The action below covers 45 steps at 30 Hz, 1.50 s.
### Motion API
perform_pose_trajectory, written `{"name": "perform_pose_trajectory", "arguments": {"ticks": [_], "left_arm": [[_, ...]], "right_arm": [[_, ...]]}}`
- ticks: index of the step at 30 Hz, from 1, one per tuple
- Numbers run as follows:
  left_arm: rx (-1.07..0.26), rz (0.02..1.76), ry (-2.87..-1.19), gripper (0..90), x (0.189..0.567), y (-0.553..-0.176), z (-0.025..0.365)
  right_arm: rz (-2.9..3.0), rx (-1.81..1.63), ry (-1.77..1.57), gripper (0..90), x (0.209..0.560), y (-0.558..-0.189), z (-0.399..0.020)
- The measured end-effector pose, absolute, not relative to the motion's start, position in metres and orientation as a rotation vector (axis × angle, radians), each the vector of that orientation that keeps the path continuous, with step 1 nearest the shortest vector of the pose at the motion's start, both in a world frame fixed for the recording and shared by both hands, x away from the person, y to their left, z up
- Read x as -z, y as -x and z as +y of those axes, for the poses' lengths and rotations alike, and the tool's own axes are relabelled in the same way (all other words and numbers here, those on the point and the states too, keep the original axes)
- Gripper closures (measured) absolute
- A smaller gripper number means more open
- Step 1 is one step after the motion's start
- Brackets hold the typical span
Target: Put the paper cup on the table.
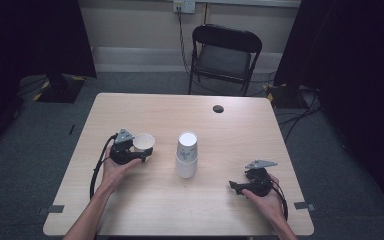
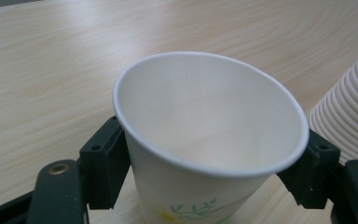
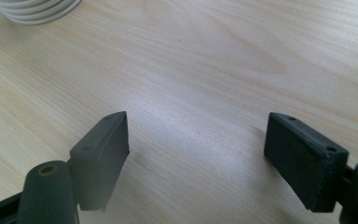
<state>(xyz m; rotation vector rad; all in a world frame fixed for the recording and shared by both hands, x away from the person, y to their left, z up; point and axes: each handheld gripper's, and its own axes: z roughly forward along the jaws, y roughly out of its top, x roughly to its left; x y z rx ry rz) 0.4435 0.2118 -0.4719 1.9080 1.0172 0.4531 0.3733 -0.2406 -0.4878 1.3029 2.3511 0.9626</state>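
Note:
A white paper cup (image 1: 144, 142) with a small flower print stands mouth up at the left of the wooden table (image 1: 220, 220). My left gripper (image 1: 145, 151) is closed around it, and in the left gripper view both black pads (image 2: 103, 163) press on the cup (image 2: 205, 116) just below its rim. An upside-down stack of paper cups (image 1: 186, 155) stands at the table's middle, to the right of the held cup; its ribbed edge (image 2: 349, 116) is close by. My right gripper (image 1: 234, 186) rests low at the front right, open (image 3: 207, 154), with bare wood between its jaws.
A dark round grommet (image 1: 218, 108) sits near the table's far edge. A black folding chair (image 1: 225, 55) stands behind the table. The stack's rim (image 3: 37, 9) lies ahead of the right gripper. Tape marks (image 1: 55, 209) sit at the table's front corners.

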Motion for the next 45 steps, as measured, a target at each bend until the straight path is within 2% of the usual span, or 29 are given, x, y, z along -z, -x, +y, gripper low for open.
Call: {"name": "perform_pose_trajectory", "arguments": {"ticks": [3,12,15,17,31,45], "left_arm": [[-0.456,1.016,-1.962,26.7,0.471,-0.438,0.214],[-0.422,1.029,-1.959,25.1,0.471,-0.435,0.217],[-0.415,1.047,-1.952,21.5,0.471,-0.434,0.216],[-0.41,1.055,-1.94,15.6,0.471,-0.434,0.216],[-0.429,1.056,-1.926,15.7,0.454,-0.421,0.226],[-0.427,1.038,-1.913,16.4,0.443,-0.382,0.252]], "right_arm": [[2.333,-0.969,-1.289,22.1,0.49,-0.372,-0.241],[2.297,-0.955,-1.231,18.5,0.495,-0.366,-0.237],[2.281,-0.972,-1.226,18.0,0.497,-0.365,-0.237],[2.266,-0.996,-1.211,17.5,0.499,-0.363,-0.238],[2.263,-0.995,-1.213,17.3,0.499,-0.363,-0.238],[2.263,-0.995,-1.213,17.3,0.499,-0.363,-0.238]]}}
